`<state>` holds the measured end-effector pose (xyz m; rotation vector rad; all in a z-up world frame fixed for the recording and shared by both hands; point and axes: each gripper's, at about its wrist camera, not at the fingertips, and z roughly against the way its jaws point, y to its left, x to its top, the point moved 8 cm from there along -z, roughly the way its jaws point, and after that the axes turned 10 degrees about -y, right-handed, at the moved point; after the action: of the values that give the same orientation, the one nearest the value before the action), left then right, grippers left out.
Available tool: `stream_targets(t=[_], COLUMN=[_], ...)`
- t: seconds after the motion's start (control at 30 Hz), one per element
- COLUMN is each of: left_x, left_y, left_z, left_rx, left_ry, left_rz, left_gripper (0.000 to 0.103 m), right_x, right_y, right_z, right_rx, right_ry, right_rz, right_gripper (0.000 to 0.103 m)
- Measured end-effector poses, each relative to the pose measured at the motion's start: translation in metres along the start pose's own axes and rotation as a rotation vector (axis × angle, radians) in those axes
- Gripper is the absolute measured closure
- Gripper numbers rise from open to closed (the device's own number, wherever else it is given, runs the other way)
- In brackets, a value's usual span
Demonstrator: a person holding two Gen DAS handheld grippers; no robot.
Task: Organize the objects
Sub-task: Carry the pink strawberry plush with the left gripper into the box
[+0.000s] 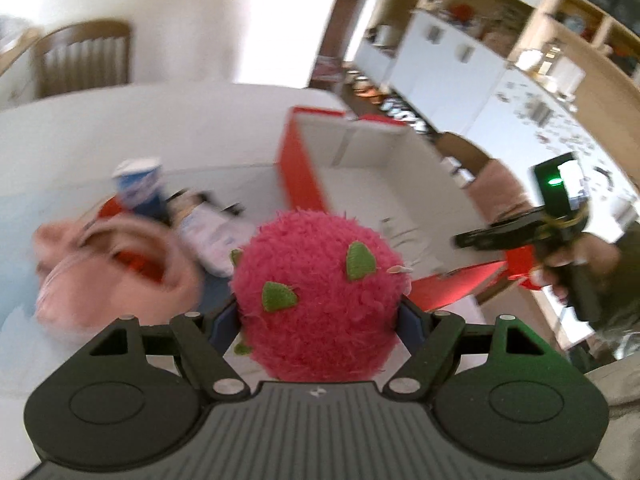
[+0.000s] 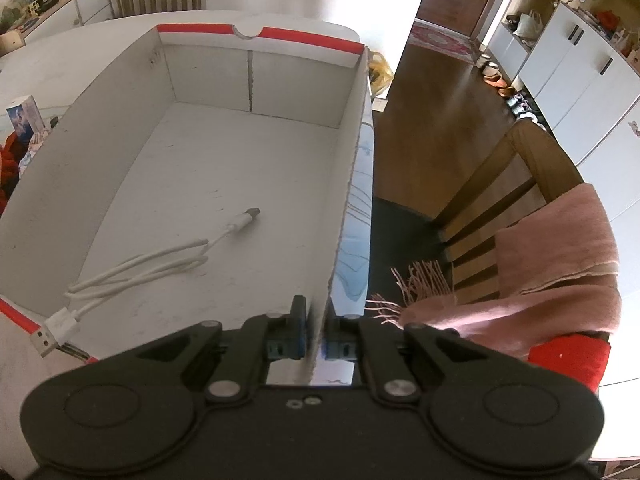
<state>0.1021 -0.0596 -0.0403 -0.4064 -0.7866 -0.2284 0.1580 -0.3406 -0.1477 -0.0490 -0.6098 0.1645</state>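
Plush dragon fruit (image 1: 320, 300) is clamped in my left gripper (image 1: 320, 320), pads squeezing both fuzzy sides, held up over the table (image 1: 120, 128) with the box (image 2: 256, 64) just ahead. My right gripper (image 2: 316, 332) is pinched shut on the box's near side wall, I'd say to keep the cardboard from sliding when the toy drops in. Only a white USB cable (image 2: 160, 264) lies inside (plenty of room). The rest of the pile, including a pink bag (image 1: 116, 276), sits left of the box.
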Motion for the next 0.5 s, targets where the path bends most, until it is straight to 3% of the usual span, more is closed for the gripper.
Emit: stream_targets(t=[0.2, 0.5], left_x=[0.024, 0.042], left_y=[-0.043, -0.072], left_z=[-0.026, -0.08], left_rx=[-0.079, -0.114], left_ry=[0.01, 0.069], left_rz=[-0.105, -0.212], left_gripper=[0.025, 0.025], right_x=[-0.001, 0.0], right_y=[0.001, 0.002], right_z=[-0.001, -0.002], right_rx=[0.004, 0.001], right_ry=[0.003, 0.004], right_rz=[0.004, 0.012], right_gripper=[0.097, 0.097])
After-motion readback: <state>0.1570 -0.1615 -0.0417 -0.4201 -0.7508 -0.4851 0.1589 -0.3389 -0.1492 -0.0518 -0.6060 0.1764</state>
